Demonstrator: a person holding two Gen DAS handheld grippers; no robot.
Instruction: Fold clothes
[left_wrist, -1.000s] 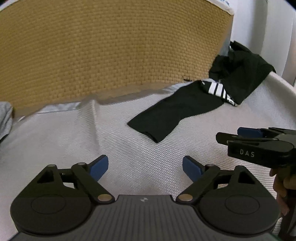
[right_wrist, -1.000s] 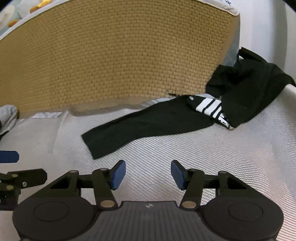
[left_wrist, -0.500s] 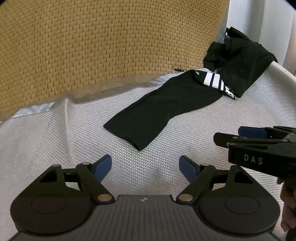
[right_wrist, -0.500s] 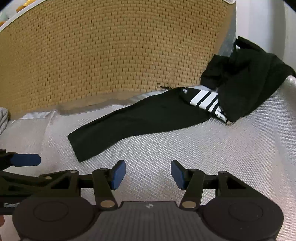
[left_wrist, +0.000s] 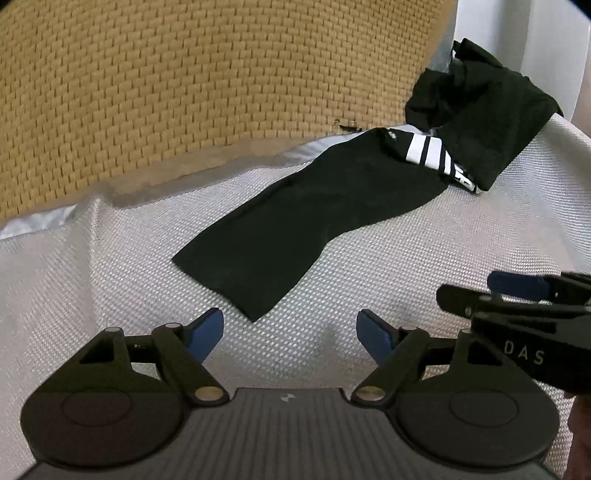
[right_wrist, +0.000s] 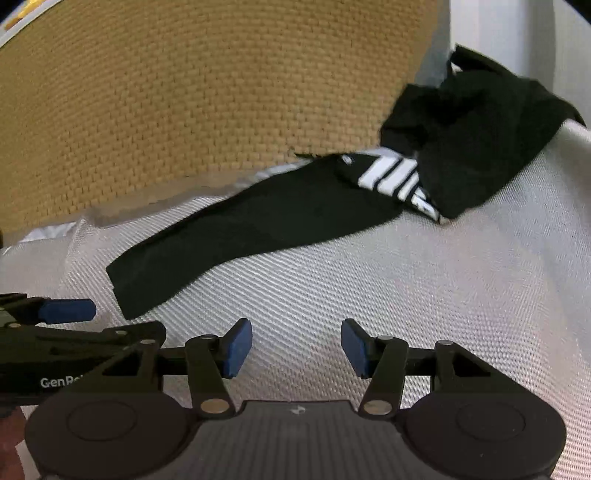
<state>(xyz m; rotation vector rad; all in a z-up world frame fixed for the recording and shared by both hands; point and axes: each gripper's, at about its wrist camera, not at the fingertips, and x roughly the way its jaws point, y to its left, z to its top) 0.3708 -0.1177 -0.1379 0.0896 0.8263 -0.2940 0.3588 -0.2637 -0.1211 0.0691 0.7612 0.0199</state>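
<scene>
A black garment with white stripes (left_wrist: 317, 218) (right_wrist: 258, 225) lies on the pale woven bed cover, one long leg stretched toward me and the rest bunched at the far right (left_wrist: 480, 122) (right_wrist: 476, 147). My left gripper (left_wrist: 290, 334) is open just short of the leg's near hem, nothing between its blue pads. My right gripper (right_wrist: 296, 345) is open over bare cover, to the right of that hem. Each gripper shows in the other's view: the right gripper (left_wrist: 517, 291) from the side, the left gripper (right_wrist: 66, 312) at the left edge.
A tan woven headboard (left_wrist: 184, 92) (right_wrist: 184, 92) rises behind the bed cover (left_wrist: 443, 251) (right_wrist: 443, 277). A white wall (left_wrist: 517, 37) stands at the far right behind the bunched cloth. A hand (left_wrist: 580, 443) shows at the lower right edge.
Both grippers have moved forward and down toward the black leg; its hem now lies close to the left gripper's pads. The left jaws narrowed slightly. The grey cloth at the left edge has left view.
</scene>
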